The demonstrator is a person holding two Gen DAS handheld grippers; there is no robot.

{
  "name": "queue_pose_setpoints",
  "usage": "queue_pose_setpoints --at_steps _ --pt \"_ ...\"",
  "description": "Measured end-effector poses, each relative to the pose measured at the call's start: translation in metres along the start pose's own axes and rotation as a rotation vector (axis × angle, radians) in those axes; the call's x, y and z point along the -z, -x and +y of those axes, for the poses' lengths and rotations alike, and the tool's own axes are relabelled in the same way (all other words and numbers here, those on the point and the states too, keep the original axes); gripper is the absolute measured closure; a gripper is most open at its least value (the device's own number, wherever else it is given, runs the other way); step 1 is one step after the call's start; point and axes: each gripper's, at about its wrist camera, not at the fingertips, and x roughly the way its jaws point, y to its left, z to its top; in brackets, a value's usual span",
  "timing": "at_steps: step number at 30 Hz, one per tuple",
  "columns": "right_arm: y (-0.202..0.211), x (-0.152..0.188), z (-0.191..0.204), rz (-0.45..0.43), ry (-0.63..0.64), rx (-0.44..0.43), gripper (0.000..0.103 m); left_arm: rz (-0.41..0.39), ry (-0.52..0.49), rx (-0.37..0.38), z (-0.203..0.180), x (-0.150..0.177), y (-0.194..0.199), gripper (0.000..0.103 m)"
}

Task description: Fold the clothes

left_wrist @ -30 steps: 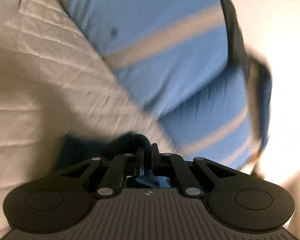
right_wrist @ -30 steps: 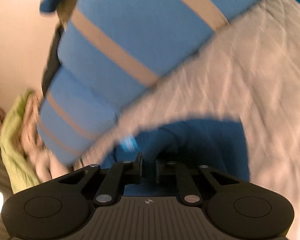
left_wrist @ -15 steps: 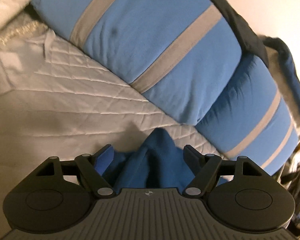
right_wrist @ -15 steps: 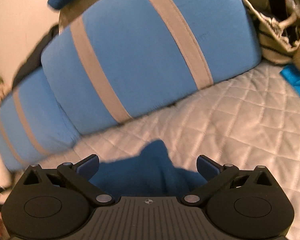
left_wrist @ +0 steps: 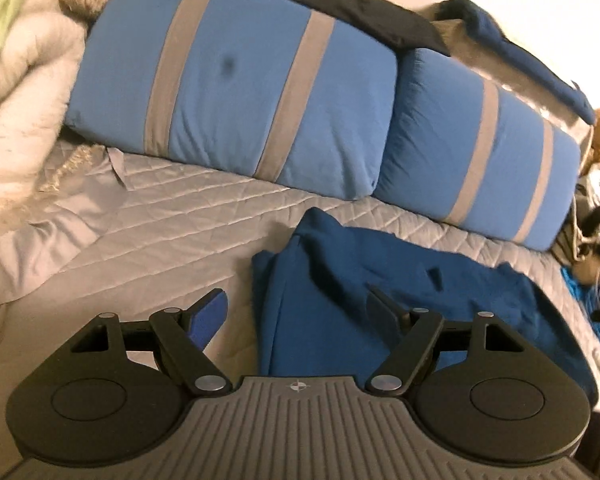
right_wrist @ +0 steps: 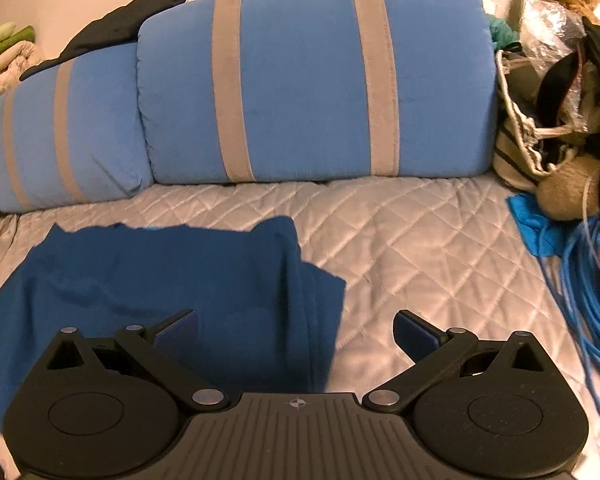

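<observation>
A dark blue garment lies spread on the grey quilted bed cover, its left edge folded into a thick ridge. It also shows in the right wrist view, with its right edge folded over. My left gripper is open and empty, raised above the garment's left edge. My right gripper is open and empty, raised above the garment's right edge.
Two blue pillows with grey stripes lean along the back of the bed. A rumpled pale blanket lies at the left. A coil of blue cable, a bag and clutter sit at the right.
Both grippers were shut on the blue garment one second ago. They opened, let it drop onto the bed, and have pulled back and up from it.
</observation>
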Motion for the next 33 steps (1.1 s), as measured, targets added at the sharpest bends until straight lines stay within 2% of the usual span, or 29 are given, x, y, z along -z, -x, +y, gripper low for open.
queue_pose_setpoints --at_steps 4,9,13,19,28,31,33 --pt "0.016 0.014 -0.011 0.032 -0.037 -0.016 0.000 0.009 -0.002 -0.011 -0.006 0.017 0.017 0.027" --pt "0.028 0.035 -0.027 0.078 -0.108 -0.048 0.000 0.026 -0.055 0.005 -0.018 0.039 0.025 0.027" --pt "0.032 0.054 -0.037 0.117 -0.167 -0.087 0.001 0.043 -0.030 0.024 -0.023 0.058 0.027 0.027" --pt "0.028 0.079 -0.050 0.191 -0.281 -0.167 0.010 0.099 -0.030 0.038 -0.031 0.081 0.017 0.027" --pt "0.010 0.124 -0.078 0.283 -0.598 -0.360 0.021 0.102 -0.095 0.024 -0.042 0.091 0.013 0.027" --pt "0.004 0.138 -0.087 0.247 -0.719 -0.418 0.021 0.105 -0.092 0.020 -0.042 0.091 0.011 0.027" --pt "-0.001 0.147 -0.093 0.223 -0.825 -0.482 0.032 0.112 -0.093 0.020 -0.043 0.091 0.010 0.027"
